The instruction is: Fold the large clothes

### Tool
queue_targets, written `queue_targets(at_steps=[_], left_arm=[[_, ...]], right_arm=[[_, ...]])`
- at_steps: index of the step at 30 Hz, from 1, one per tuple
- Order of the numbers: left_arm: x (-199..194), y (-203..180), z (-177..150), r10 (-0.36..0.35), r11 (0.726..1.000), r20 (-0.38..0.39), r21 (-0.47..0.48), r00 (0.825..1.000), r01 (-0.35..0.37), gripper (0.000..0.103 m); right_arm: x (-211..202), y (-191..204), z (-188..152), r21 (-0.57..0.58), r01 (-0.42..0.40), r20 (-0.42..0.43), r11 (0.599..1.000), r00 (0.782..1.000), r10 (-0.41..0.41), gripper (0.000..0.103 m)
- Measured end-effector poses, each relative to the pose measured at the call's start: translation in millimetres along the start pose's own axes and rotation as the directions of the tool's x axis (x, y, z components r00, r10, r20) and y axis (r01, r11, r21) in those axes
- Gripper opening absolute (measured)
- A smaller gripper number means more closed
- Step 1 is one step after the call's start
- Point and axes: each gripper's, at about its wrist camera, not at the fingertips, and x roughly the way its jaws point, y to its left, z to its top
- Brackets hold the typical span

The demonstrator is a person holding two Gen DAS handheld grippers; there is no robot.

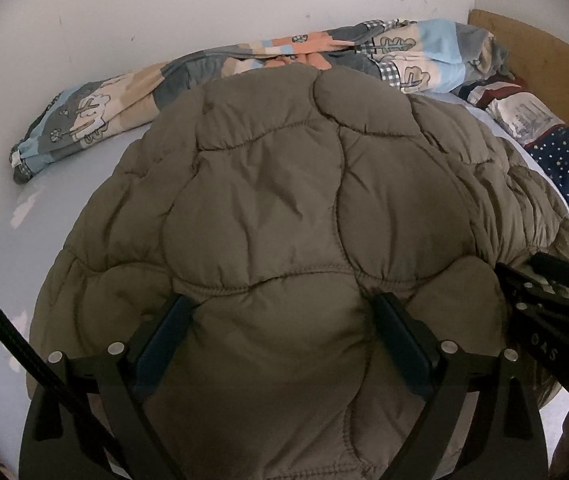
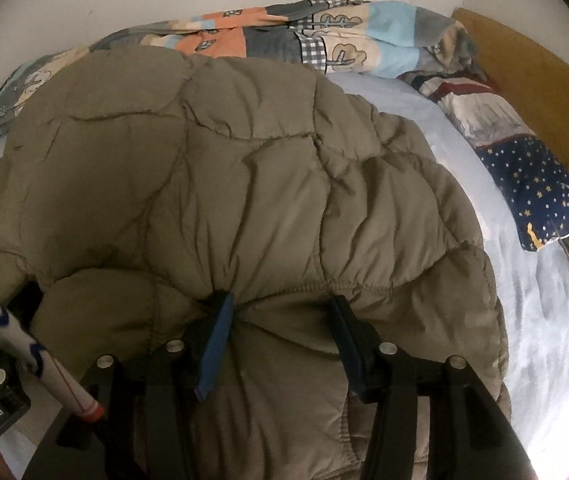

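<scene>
Bed (image 2: 424, 128) with pale blue sheet sits by white wall. Puffy brown coat (image 1: 284, 200) lies on bed, near edge bunched up. Left gripper (image 1: 284, 312) spread wide, coat bulging between fingers, not pinched. Right gripper (image 2: 280, 312) same. Fold looks partly done; smoothing and more folds likely left.

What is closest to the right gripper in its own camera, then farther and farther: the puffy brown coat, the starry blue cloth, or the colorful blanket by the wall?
From the right gripper:
1. Puffy brown coat, bunched between its fingers.
2. Starry blue cloth, off to the right on the bed.
3. Colorful blanket, at the back along the wall.
</scene>
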Motion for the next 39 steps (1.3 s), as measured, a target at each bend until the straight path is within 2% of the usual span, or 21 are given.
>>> queue_targets(at_steps=[9,22,39], left_arm=[[-2.6,2.9,1.1,-0.008,1.000,0.008,-0.004,1.000,0.008,0.094],[-4.0,3.0,2.3,-0.015,1.000,0.011,0.008,1.000,0.015,0.094],[-5.1,2.3,2.8,-0.018,0.999,0.006,0.029,1.000,0.018,0.094]], right_arm=[[-25.0,14.1,-4.9,-0.073,0.045,0.049,0.996,0.998,-0.041,0.057],[-44.7,20.8,5.3,-0.066,0.030,0.131,0.997,0.991,-0.021,0.057],[-28.1,32.0,7.1,-0.067,0.042,0.097,0.997,0.995,-0.035,0.057]])
